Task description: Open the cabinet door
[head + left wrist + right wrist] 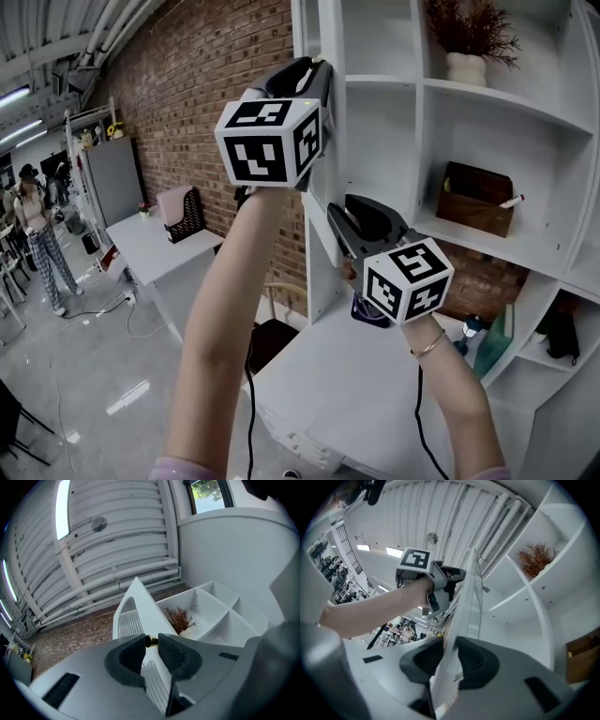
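The white cabinet (487,122) stands with its shelves bare to view. Its cabinet door (469,592) is swung out, edge-on in the head view, above the worktop (328,384). Judged from that, the door is mostly open and only the last of the swing remains.

The right tongs (450,645) are clamped on the door's free edge low down. The left tongs (151,641), higher up, are pinched narrow on the small brass knob (151,640).

To do this well, both hands should travel the same arc about the hinge at one pace, so the panel does not twist between the two grips. Pull along the arc rather than straight out: the knob is a small hold and could slip from the pads. Go gently near the end of travel, so the hinge is not strained.

Count:
- one cabinet
- one door in hand
- one worktop
- two tongs
- one brown box (478,199)
- one potted dried plant (469,42)
- one knob
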The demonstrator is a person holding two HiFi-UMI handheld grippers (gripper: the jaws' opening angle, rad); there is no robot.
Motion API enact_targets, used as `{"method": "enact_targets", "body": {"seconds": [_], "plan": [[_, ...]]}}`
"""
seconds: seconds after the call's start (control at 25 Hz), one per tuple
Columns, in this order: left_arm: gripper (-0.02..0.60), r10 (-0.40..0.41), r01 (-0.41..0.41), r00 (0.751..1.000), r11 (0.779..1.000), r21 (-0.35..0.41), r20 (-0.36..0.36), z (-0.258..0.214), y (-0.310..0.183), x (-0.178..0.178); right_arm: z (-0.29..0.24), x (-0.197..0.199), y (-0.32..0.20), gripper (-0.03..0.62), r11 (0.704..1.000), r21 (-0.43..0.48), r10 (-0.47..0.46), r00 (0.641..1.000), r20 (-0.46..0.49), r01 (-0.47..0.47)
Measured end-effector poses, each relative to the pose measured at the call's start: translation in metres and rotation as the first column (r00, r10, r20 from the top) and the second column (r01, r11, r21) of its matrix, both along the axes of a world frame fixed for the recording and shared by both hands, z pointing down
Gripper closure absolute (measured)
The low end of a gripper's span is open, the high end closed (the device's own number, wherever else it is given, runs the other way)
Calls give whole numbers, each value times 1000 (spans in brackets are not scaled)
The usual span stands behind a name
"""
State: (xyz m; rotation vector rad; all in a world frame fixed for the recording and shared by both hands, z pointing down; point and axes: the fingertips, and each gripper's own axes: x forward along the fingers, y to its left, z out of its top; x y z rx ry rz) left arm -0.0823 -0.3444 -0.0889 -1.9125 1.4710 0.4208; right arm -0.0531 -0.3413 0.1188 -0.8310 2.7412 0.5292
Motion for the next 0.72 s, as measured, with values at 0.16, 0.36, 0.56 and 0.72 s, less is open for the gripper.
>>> {"method": "enact_targets", "body": {"seconds": [0.16, 0.36, 0.56, 0.72], "plan": [[502, -15, 15, 1000, 1000, 3, 11, -1, 7, -10, -1, -10, 7, 505, 1000, 10, -20, 1000, 1, 20], [506, -29, 30, 999, 1000, -6, 33, 0, 13, -24, 1, -25, 15, 503, 999, 20, -38, 999, -9, 39], [511, -38, 38, 999, 999, -1, 32, -1, 18, -36, -1, -37, 21, 503, 998, 26, -54, 999, -5, 54], [520, -46, 46, 999, 999, 2, 22, 0, 22, -48, 0, -48, 26, 502, 997, 28, -78, 997, 3, 78]]}}
